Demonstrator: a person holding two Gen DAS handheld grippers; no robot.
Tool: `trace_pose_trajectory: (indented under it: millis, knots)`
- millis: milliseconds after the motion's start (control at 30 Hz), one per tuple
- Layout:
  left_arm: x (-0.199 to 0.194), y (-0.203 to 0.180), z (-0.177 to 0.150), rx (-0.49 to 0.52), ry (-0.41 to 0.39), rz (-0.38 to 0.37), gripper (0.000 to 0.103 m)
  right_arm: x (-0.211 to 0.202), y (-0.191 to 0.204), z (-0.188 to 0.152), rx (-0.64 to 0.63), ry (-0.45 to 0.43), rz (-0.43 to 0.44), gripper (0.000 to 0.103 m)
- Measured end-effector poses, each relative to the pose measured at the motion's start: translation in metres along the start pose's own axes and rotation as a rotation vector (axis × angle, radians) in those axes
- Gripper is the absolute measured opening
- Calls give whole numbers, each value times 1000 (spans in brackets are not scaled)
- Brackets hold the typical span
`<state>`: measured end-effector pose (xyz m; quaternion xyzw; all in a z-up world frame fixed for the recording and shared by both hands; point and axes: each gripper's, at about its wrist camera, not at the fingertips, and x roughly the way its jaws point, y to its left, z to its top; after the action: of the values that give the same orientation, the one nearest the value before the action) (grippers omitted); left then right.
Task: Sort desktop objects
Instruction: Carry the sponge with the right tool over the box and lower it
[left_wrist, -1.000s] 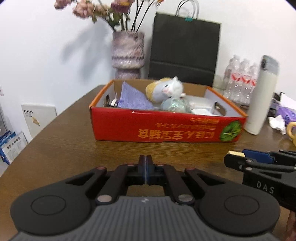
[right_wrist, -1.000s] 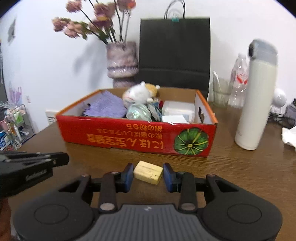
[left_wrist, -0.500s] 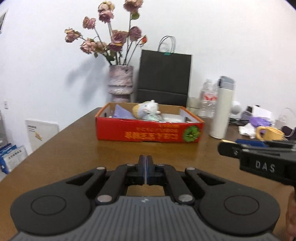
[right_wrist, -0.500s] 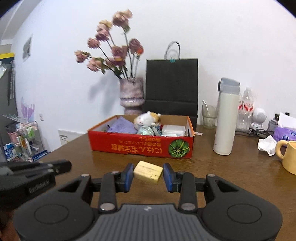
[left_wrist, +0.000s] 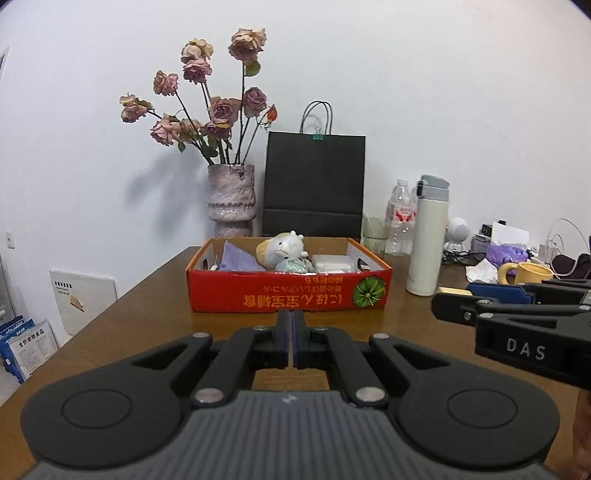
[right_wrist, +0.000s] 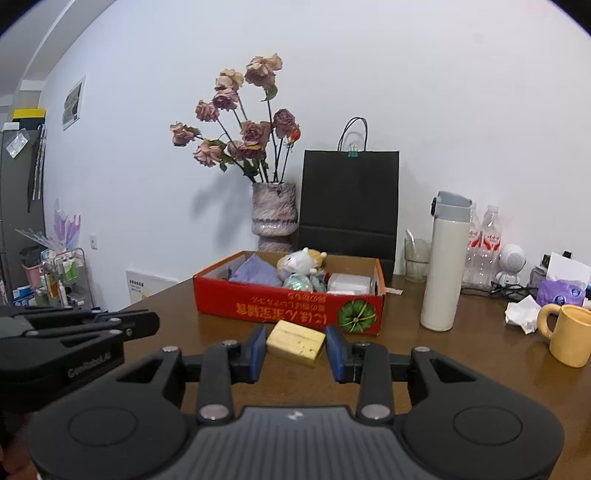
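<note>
My right gripper (right_wrist: 295, 341) is shut on a yellow block (right_wrist: 296, 342) with small dark specks, held above the brown table (right_wrist: 461, 354) well short of the red cardboard box (right_wrist: 288, 308). The box (left_wrist: 288, 293) holds a purple cloth (left_wrist: 238, 258), a plush toy (left_wrist: 284, 251) and a white packet (left_wrist: 331, 263). My left gripper (left_wrist: 292, 325) is shut and empty, its blue pads pressed together, in front of the box. The right gripper (left_wrist: 454, 297) shows at the right of the left wrist view with the yellow block's end (left_wrist: 454, 290) between its fingers.
A white thermos (right_wrist: 445, 266) stands right of the box, a yellow mug (right_wrist: 570, 336) and crumpled tissue (right_wrist: 522, 314) farther right. Behind the box are a vase of dried roses (right_wrist: 274, 212), a black paper bag (right_wrist: 349, 201), water bottles (right_wrist: 484, 243) and a glass (right_wrist: 417, 260).
Both grippers have drawn back from the box and risen, so the box looks smaller and farther away. The yellow block stays clamped in the right gripper; the left stays shut.
</note>
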<state>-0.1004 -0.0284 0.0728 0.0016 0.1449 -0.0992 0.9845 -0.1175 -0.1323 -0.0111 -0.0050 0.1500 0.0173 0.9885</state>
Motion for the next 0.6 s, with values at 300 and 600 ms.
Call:
trace_pose_trajectory:
  millis: [300,600]
  knots:
    - [50,25,41,-26,-49,15,2,51,-25,36,9,-35,-64,33]
    - [116,39,102,-6,-124,1,2,136,-63,86,27,-32,-90,33]
